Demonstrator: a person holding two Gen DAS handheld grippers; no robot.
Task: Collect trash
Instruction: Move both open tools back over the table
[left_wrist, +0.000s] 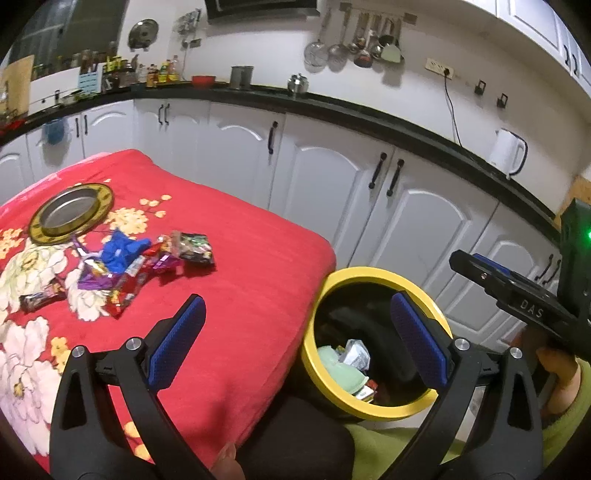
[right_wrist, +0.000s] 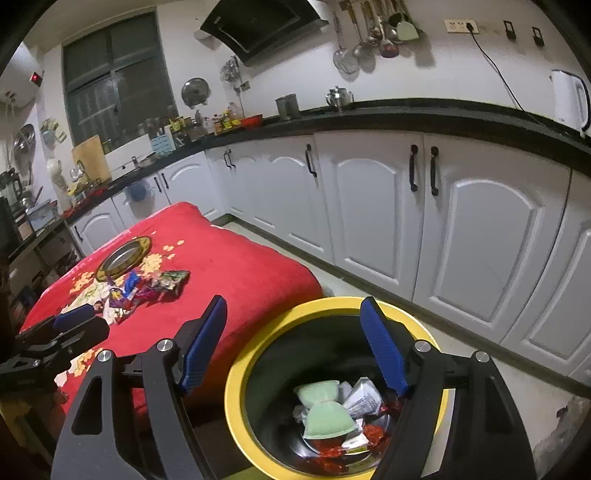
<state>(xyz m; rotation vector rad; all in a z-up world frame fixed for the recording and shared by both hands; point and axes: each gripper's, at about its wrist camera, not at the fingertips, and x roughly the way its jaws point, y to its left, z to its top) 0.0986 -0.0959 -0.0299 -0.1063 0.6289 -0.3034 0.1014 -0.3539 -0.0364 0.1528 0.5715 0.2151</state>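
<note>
A heap of snack wrappers (left_wrist: 125, 266) lies on the red flowered cloth (left_wrist: 240, 258) covering the bench, at about ten o'clock in the left wrist view: a crumpled blue one on top, purple and red ones under it, a dark shiny packet (left_wrist: 195, 247) at the heap's three o'clock edge, and a brown bar wrapper (left_wrist: 40, 299) slightly apart at eight o'clock. The yellow-rimmed black bin (right_wrist: 236, 373) stands upright just beside the bench, holding two pale green pouches (right_wrist: 325, 410), a silver packet and red scraps.
</note>
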